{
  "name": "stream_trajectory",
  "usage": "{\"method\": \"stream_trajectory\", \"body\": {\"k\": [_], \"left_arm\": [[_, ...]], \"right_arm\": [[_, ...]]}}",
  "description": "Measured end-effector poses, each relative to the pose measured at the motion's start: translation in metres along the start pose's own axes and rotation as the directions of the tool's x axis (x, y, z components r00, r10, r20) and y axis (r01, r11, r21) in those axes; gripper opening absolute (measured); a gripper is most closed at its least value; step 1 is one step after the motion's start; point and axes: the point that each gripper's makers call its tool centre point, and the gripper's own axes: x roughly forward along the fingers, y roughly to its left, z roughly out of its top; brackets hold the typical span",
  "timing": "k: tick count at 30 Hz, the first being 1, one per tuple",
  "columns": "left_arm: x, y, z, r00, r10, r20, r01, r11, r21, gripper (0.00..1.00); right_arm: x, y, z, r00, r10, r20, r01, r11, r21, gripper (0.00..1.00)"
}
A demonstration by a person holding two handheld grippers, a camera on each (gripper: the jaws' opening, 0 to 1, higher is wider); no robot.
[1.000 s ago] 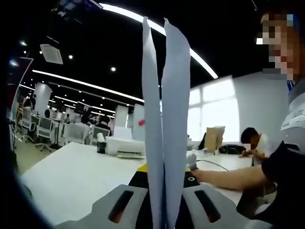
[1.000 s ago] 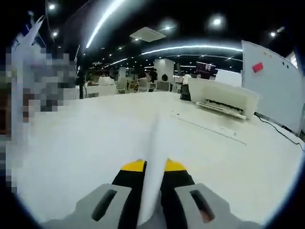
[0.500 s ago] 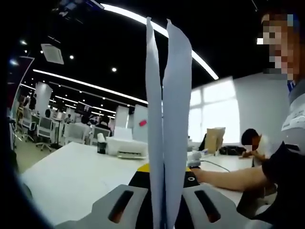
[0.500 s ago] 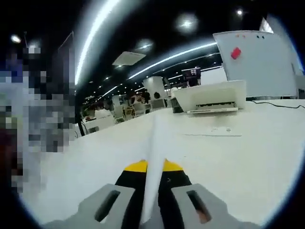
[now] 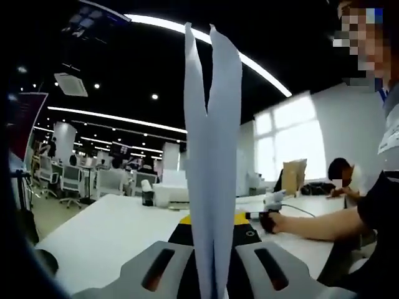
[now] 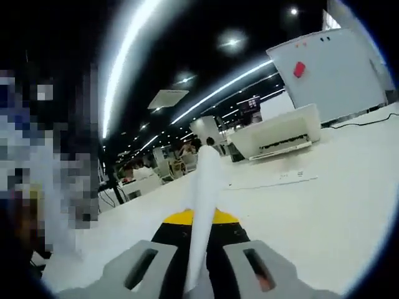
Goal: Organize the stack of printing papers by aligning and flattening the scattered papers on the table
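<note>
While both grippers hold paper off the worktop (image 6: 324,205), the labels read:
Left gripper (image 5: 212,274): clamped on upright printing papers (image 5: 212,156), top edges splayed apart.
Right gripper (image 6: 198,274): clamped on a sheet (image 6: 202,205) seen edge-on.
Change: right view has tilted upward from the worktop.
Meaning: papers lifted, probably for squaring; flattening not yet done.

In the left gripper view the papers (image 5: 211,168) run down between the left gripper's (image 5: 211,274) jaws and out past the bottom edge, so their lower ends are hidden. Beyond the right jaw, a person's hand (image 5: 274,221) seems to hold a small object too blurred to identify. In the right gripper view the paper's (image 6: 202,212) far edge is soft, and a small flat thing (image 6: 290,177) ahead on the table (image 6: 324,224) is unreadable.
</note>
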Motion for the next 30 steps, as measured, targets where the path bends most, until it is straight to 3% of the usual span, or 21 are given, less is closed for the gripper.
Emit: {"method": "stream_trajectory", "body": {"k": [9,16,22,23,25,30], "left_arm": [[-0.001,0.003,0.000,1.000,0.015,0.006,-0.015,1.000,-0.008,0.06],[-0.003,0.007,-0.001,0.999,0.031,0.010,-0.031,0.999,-0.019,0.06],[-0.004,0.007,0.000,0.999,0.032,0.011,-0.032,0.999,-0.028,0.06],[-0.004,0.007,0.000,0.999,0.032,0.011,-0.032,0.999,-0.031,0.06],[-0.003,0.008,0.000,0.999,0.034,0.013,-0.033,0.999,-0.035,0.06],[-0.003,0.008,0.000,0.999,0.038,0.013,-0.037,0.999,-0.038,0.06]], "right_arm": [[-0.011,0.039,0.014,0.995,0.058,0.079,-0.066,0.992,0.107,0.00],[-0.018,0.088,0.030,0.987,0.102,0.121,-0.109,0.992,0.059,0.00],[-0.024,0.118,0.035,0.984,0.125,0.126,-0.127,0.992,0.006,0.00],[-0.020,0.096,0.042,0.983,0.133,0.129,-0.135,0.991,0.010,0.00],[-0.018,0.086,0.050,0.980,0.144,0.134,-0.146,0.989,0.007,0.00],[-0.018,0.092,0.060,0.976,0.165,0.144,-0.163,0.986,-0.023,0.00]]}}
